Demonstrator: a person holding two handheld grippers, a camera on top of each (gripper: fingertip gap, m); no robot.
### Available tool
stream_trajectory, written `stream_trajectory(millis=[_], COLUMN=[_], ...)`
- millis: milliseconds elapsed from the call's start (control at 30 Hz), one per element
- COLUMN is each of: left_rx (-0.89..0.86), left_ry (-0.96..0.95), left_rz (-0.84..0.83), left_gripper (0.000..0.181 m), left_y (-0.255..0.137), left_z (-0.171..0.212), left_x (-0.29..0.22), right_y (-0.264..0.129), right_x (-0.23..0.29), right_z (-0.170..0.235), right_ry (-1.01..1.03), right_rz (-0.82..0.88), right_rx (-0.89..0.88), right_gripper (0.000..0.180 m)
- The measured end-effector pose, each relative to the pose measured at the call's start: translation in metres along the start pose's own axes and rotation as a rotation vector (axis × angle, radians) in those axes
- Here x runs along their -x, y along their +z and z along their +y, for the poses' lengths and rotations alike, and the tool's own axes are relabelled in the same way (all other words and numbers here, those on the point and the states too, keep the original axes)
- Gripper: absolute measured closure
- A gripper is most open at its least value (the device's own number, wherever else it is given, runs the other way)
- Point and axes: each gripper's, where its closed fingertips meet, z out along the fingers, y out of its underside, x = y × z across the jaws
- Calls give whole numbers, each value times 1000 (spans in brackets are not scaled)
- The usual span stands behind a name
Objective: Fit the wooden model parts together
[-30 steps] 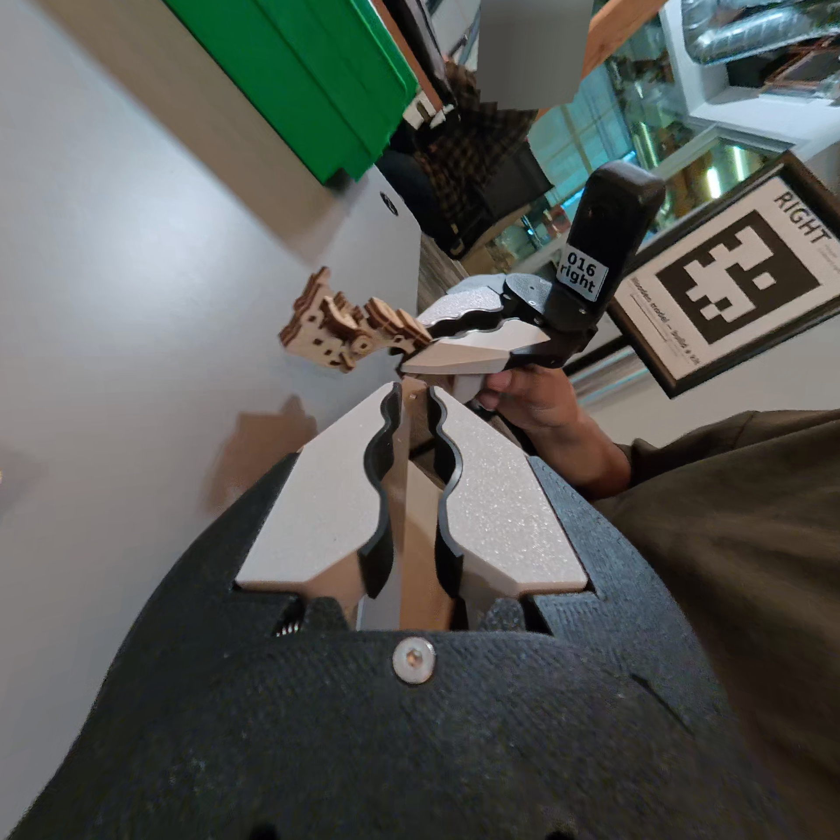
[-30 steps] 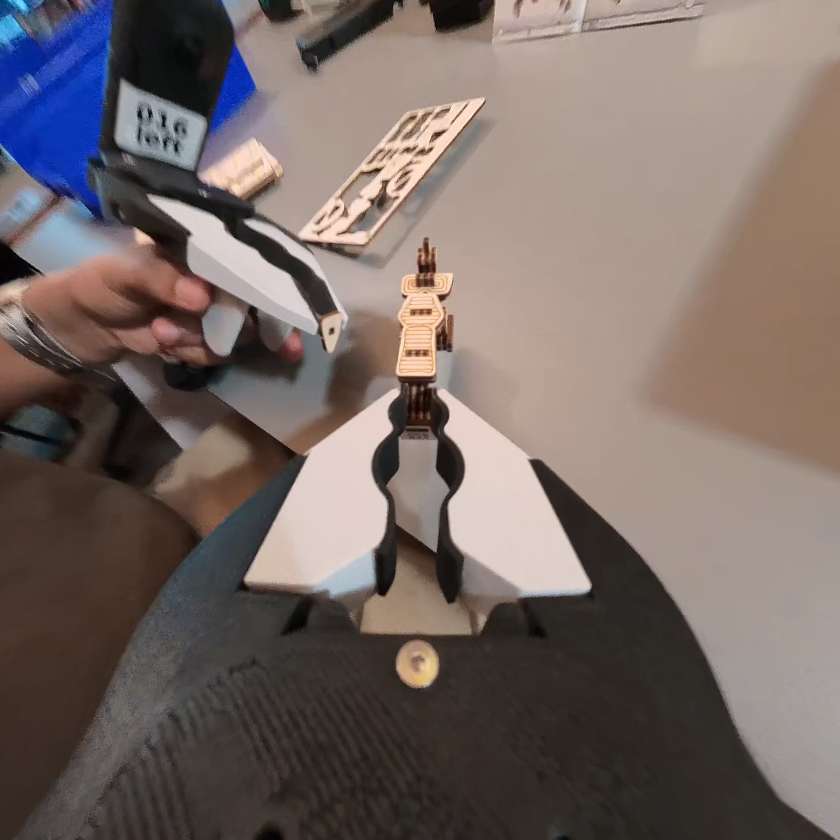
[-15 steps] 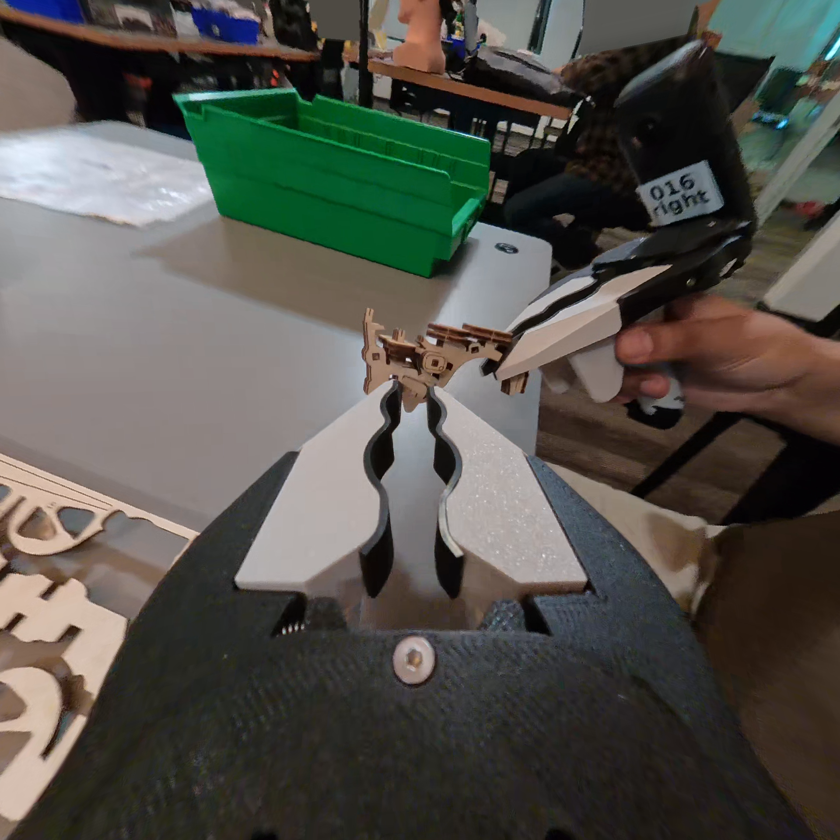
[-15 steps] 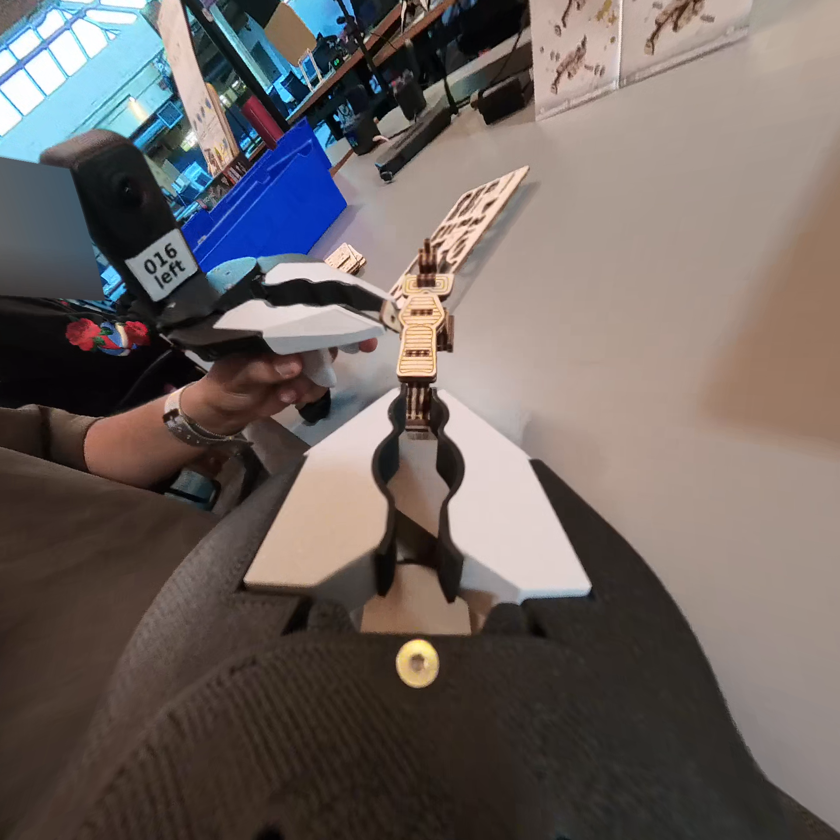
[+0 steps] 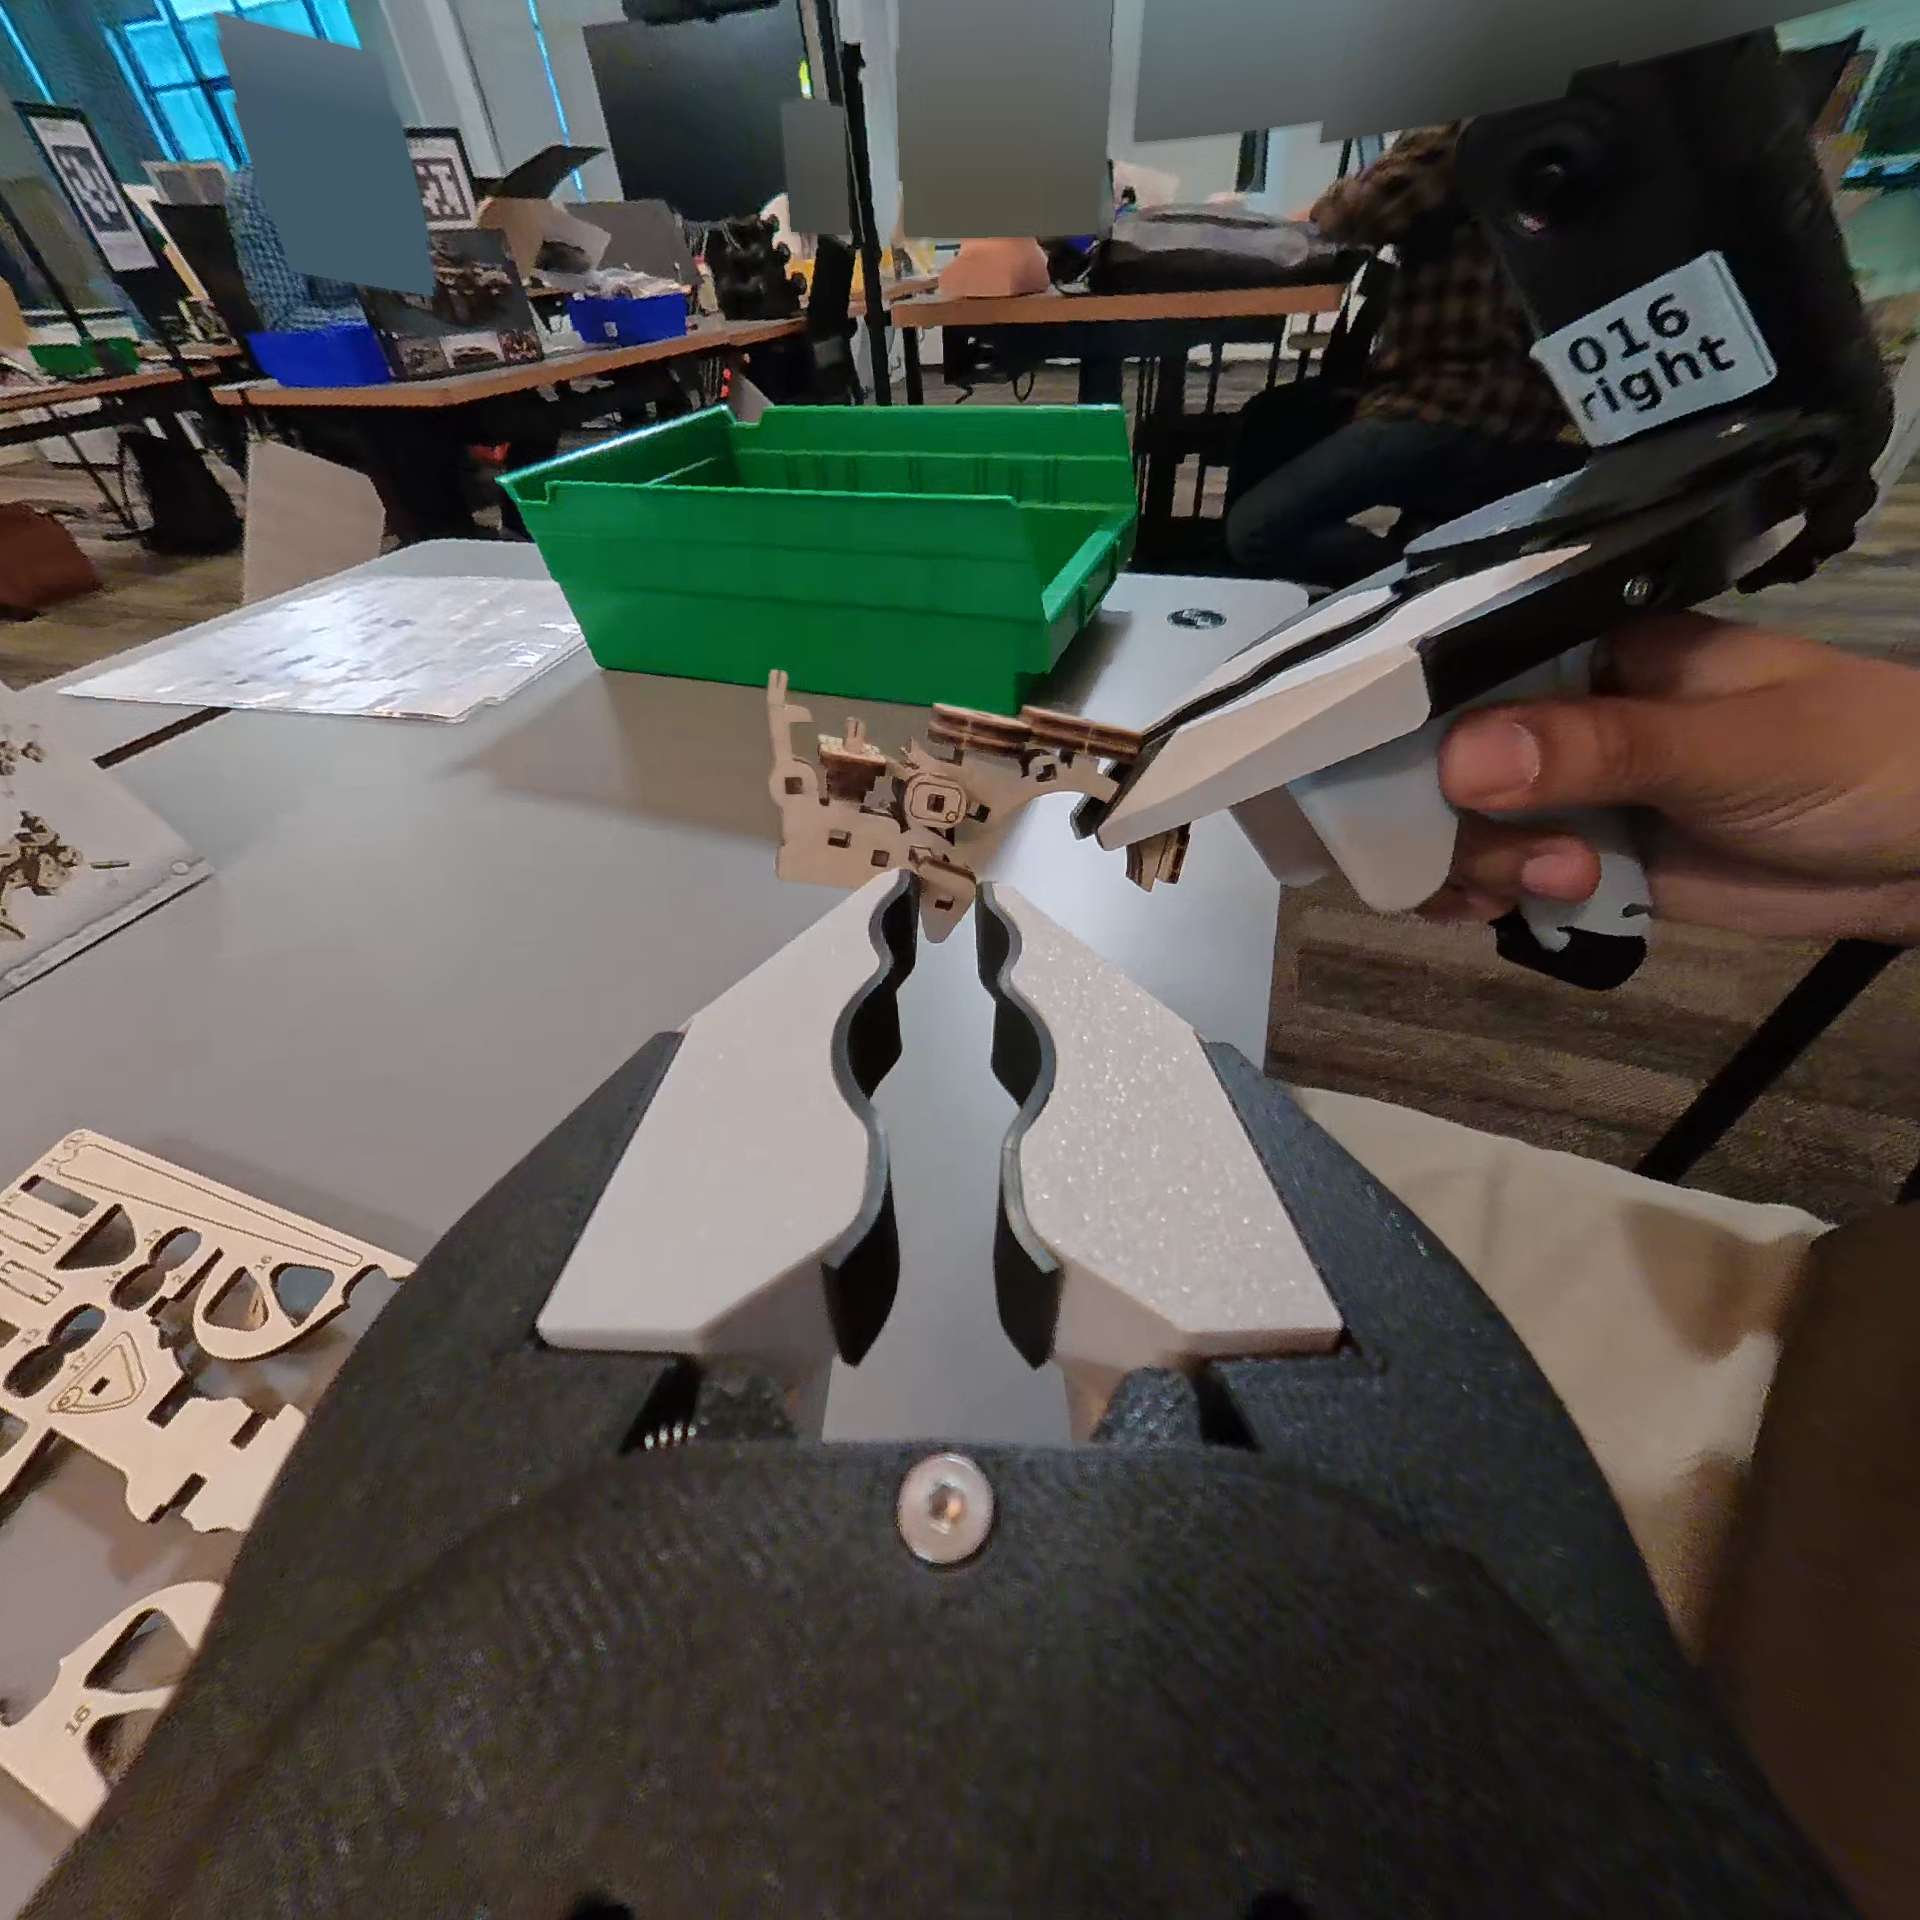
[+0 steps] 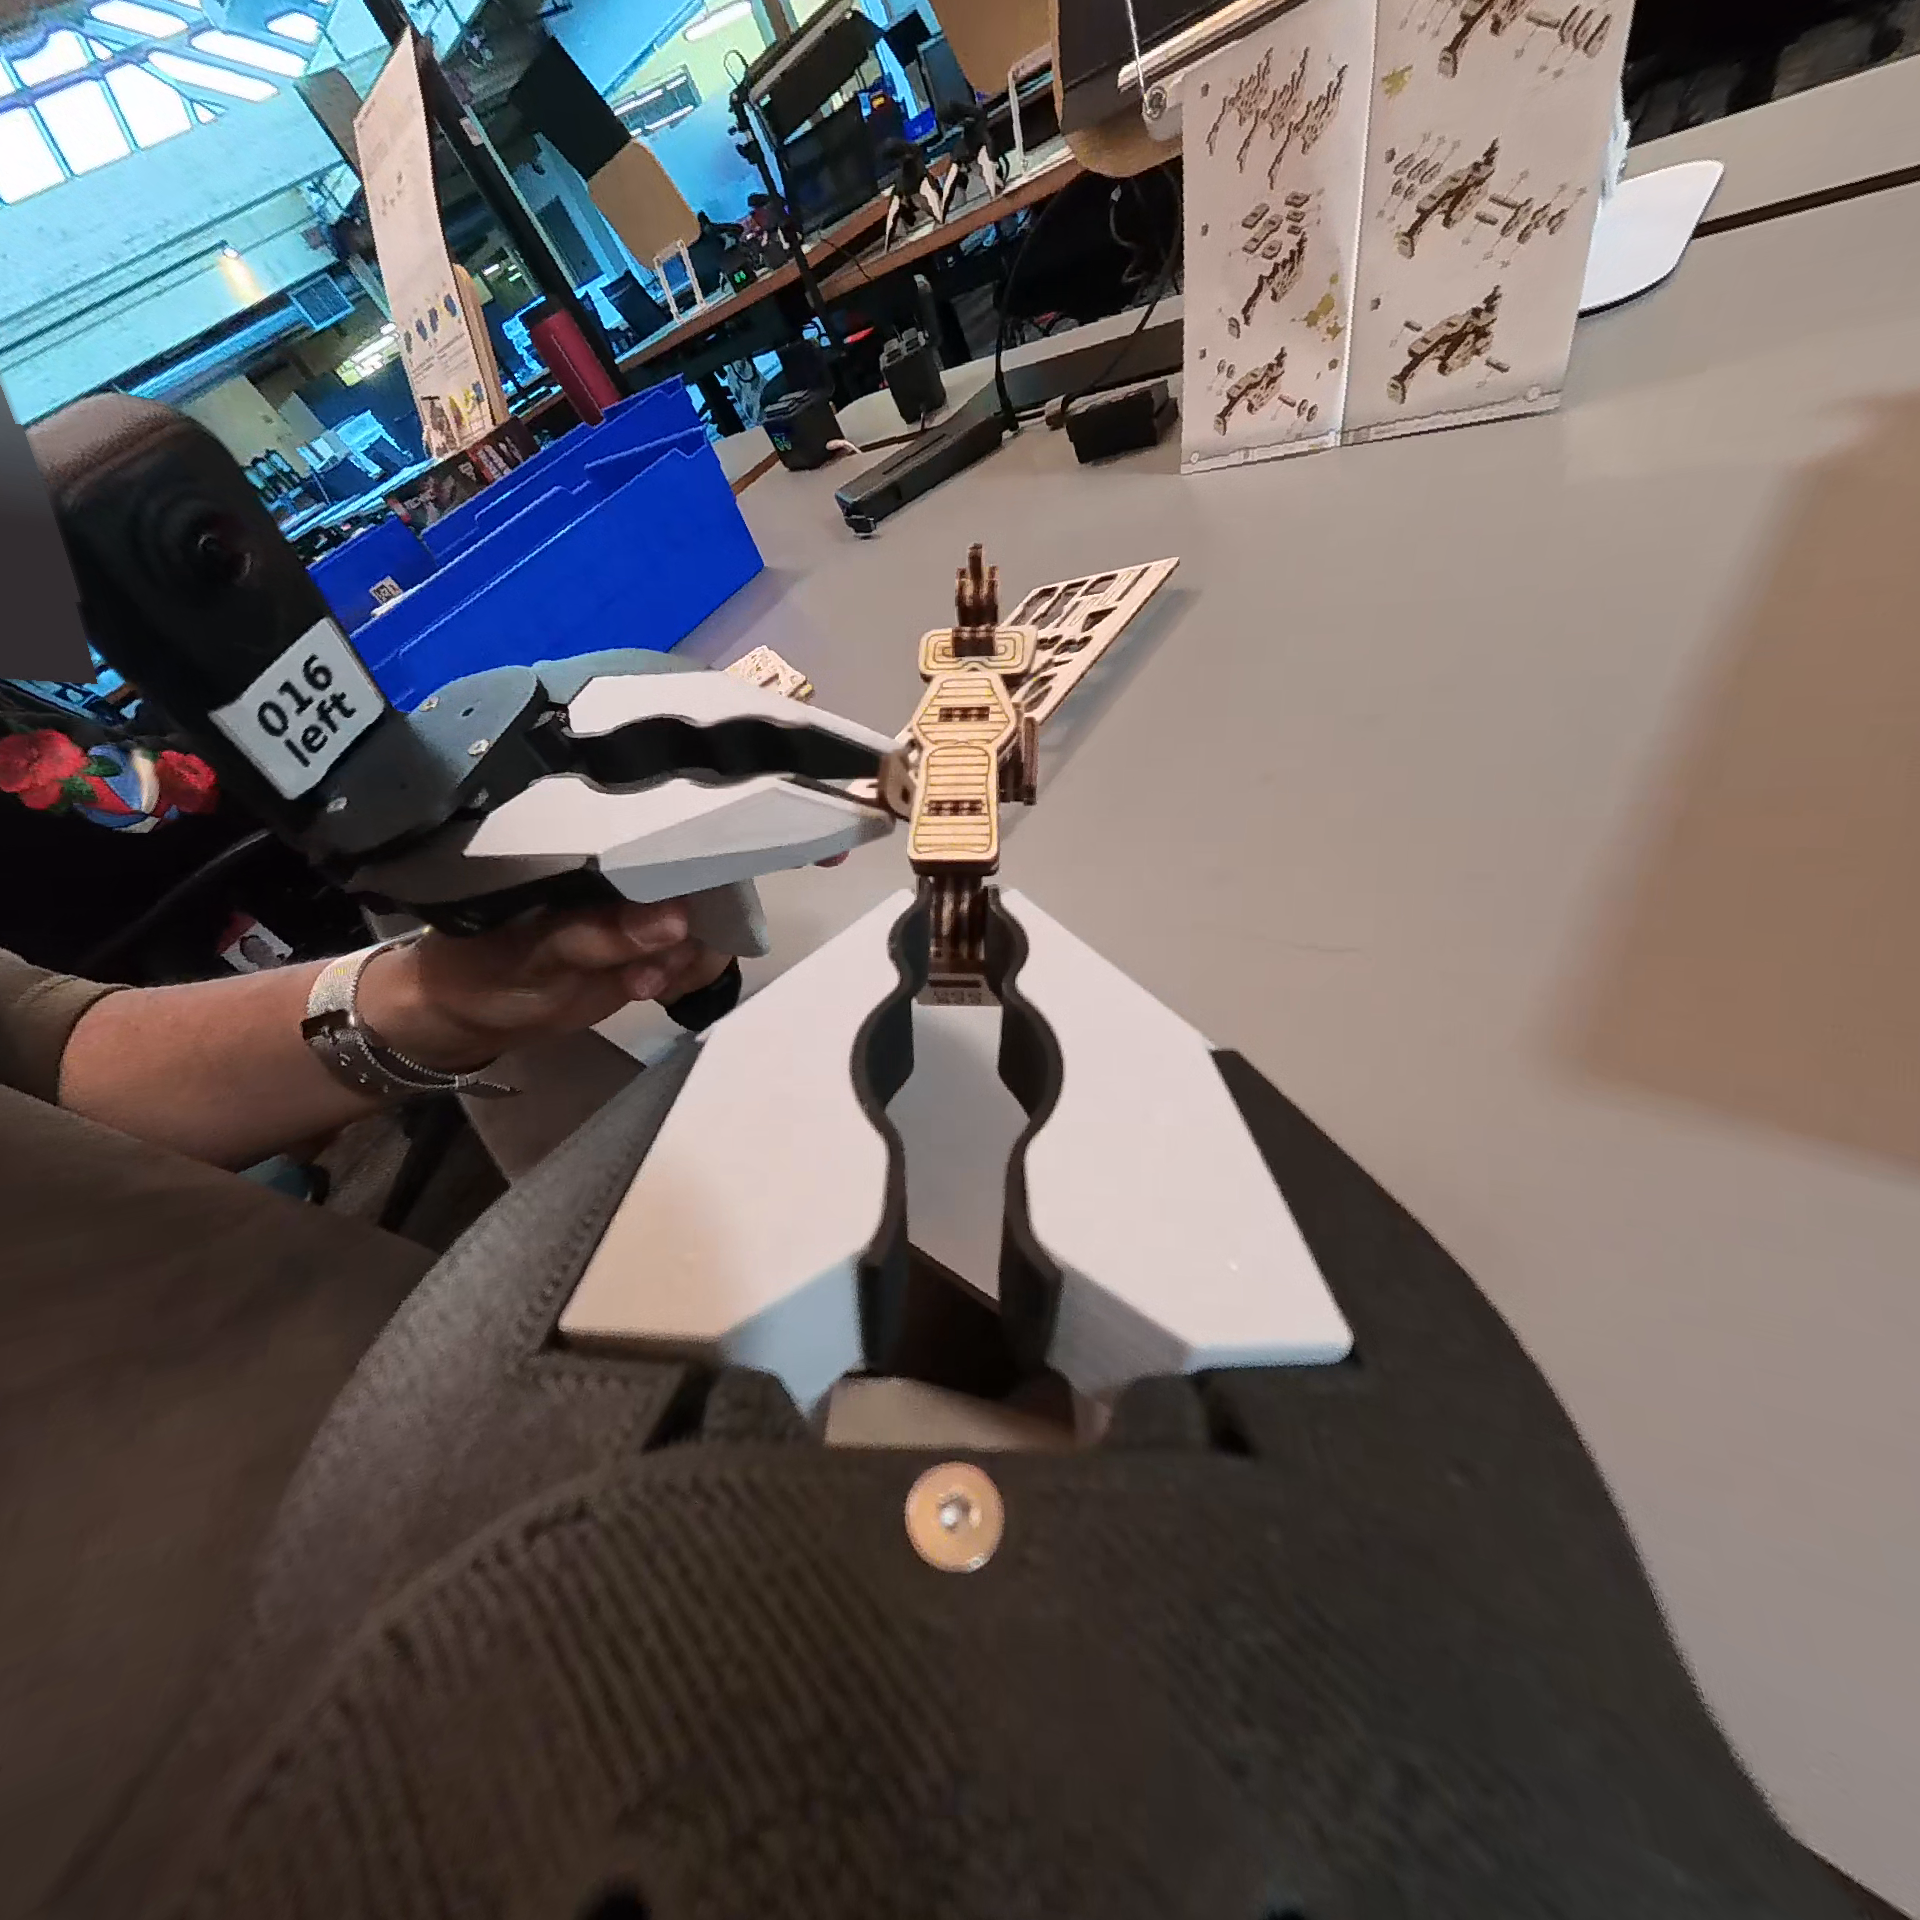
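Note:
A partly built wooden model [image 5: 883, 805] hangs in the air over the grey table [image 5: 416, 935]. My right gripper [image 6: 958, 920] is shut on one end of it; the model [image 6: 961, 758] stretches away from the tips. In the left wrist view the right gripper [image 5: 1117, 805] comes in from the right. My left gripper [image 5: 943, 899] is shut on a small wooden part [image 5: 940, 914] and holds it against the model's underside. In the right wrist view the left gripper [image 6: 883, 777] reaches the model's left side.
A green bin [image 5: 831, 561] stands at the far table edge, a laminated sheet [image 5: 343, 644] to its left. A punched-out wooden parts sheet [image 5: 156, 1351] lies near left, and it also shows beyond the model [image 6: 1091, 608]. Instruction sheets [image 6: 1382, 229] and blue bins [image 6: 561, 582] stand behind. Left and right tips are no more than a few centimetres apart.
My left gripper swung level from a tilted pose and carried its small part up to the model. The right gripper kept the model held and nearly still.

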Motion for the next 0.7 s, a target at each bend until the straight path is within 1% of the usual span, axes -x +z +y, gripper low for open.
stream_trajectory(millis=[233,700], left_rx=[28,5], left_ry=[27,-72], left_rz=[-36,-20], left_gripper=[173,173], left_y=[1,-1], left_z=[4,5], left_x=[2,10], right_y=[2,1], right_x=[-2,-7], right_z=[3,5], right_ry=[4,10], right_rz=[8,5], right_rx=[13,18], right_gripper=[172,172])
